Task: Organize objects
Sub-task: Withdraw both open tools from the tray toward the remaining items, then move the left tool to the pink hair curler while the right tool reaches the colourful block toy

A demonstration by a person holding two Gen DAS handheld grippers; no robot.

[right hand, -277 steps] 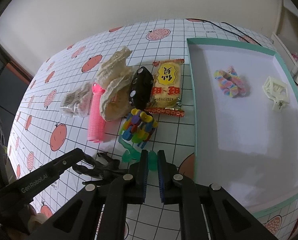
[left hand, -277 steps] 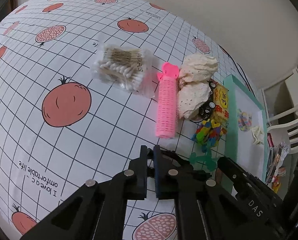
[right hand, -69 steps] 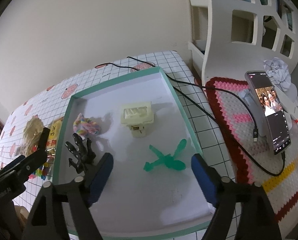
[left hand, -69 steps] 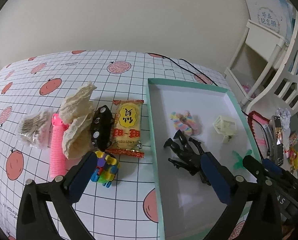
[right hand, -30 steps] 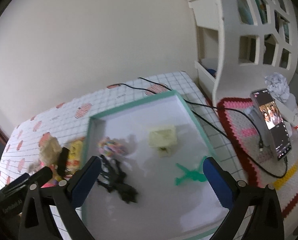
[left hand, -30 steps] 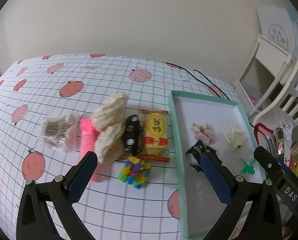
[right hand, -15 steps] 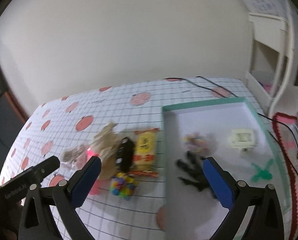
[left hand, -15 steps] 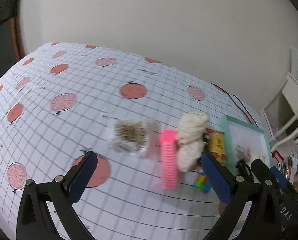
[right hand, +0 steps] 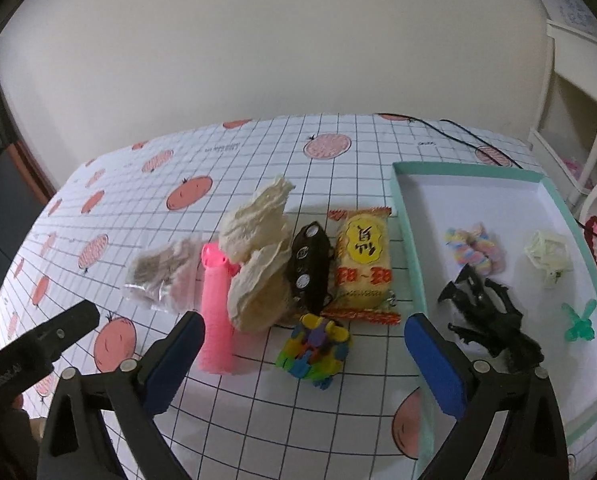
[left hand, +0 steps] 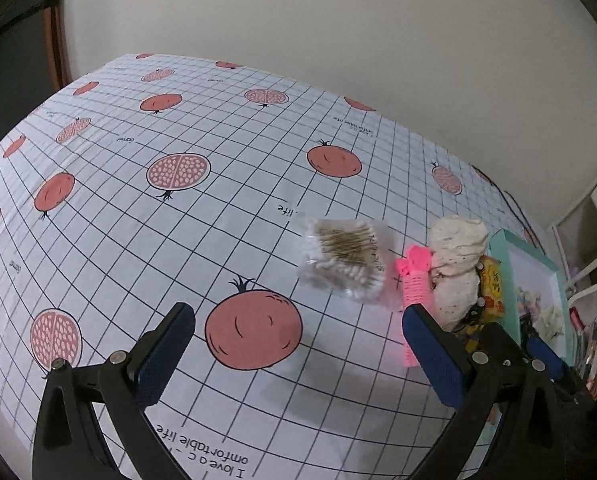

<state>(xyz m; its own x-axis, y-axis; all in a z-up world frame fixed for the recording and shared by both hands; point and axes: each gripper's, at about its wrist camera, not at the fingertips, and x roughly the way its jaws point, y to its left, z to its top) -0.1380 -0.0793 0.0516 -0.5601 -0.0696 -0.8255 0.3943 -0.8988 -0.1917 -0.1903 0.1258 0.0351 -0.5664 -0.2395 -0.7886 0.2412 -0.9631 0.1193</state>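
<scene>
Both claws, left and right, were wide and held nothing. The loose things lay packed in a row left of the tray. The block toy touched the snack, so a grab might knock it.
</scene>
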